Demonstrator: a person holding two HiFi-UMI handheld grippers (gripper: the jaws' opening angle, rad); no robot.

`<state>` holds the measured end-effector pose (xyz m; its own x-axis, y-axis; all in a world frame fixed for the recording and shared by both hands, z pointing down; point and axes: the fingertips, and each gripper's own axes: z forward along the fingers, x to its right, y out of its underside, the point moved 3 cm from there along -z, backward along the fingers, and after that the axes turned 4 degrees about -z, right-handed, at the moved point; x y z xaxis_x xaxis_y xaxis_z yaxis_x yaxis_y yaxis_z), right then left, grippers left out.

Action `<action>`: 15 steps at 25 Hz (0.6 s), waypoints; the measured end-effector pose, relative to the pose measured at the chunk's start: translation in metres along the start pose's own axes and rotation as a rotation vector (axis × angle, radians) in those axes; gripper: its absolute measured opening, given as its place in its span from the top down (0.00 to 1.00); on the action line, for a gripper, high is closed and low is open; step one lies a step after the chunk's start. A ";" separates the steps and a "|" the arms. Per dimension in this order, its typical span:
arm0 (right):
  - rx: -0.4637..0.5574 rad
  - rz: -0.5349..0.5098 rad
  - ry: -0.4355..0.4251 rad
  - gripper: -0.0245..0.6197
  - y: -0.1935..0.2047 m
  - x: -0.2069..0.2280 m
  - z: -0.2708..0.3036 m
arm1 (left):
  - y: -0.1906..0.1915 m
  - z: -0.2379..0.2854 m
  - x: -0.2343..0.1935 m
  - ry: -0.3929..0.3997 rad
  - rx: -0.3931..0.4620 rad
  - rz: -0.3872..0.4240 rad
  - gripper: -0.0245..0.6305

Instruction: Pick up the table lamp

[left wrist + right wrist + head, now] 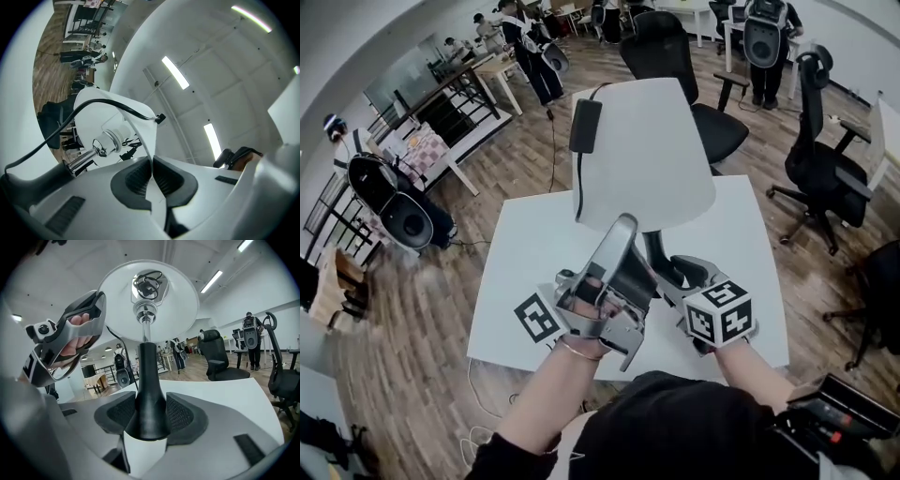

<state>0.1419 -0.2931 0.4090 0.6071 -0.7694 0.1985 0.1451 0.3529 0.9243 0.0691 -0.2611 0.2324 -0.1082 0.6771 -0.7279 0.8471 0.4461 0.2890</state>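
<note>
Over the middle of the table (516,272), the table lamp (647,150), an adapter (585,126) hanging at the shade's left side. On the shade's near rim, the left gripper (623,227); just right of it, around the stem, the right gripper (670,274). Beyond the far edge, an office chair (666,47).

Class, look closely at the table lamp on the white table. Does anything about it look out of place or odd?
Yes. A black power adapter lies on top of the white lampshade, and its cord trails down the shade's side. It seems to rest there loosely, so it might slide off if the lamp tilts.
</note>
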 end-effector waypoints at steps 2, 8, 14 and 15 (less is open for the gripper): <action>0.004 -0.003 -0.006 0.63 -0.004 -0.023 0.004 | -0.009 -0.013 0.017 0.012 -0.007 0.015 0.93; 0.011 -0.010 -0.027 0.63 -0.005 -0.079 0.020 | -0.033 -0.053 0.052 0.029 -0.018 0.042 0.93; 0.022 -0.002 -0.045 0.63 0.002 -0.129 0.034 | -0.054 -0.090 0.075 0.033 -0.011 0.051 0.94; 0.022 -0.003 -0.042 0.63 0.003 -0.137 0.036 | -0.059 -0.097 0.079 0.031 -0.006 0.047 0.94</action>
<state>0.0315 -0.2059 0.3962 0.5734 -0.7923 0.2086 0.1294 0.3390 0.9318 -0.0395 -0.1767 0.2180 -0.0840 0.7151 -0.6939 0.8484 0.4166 0.3266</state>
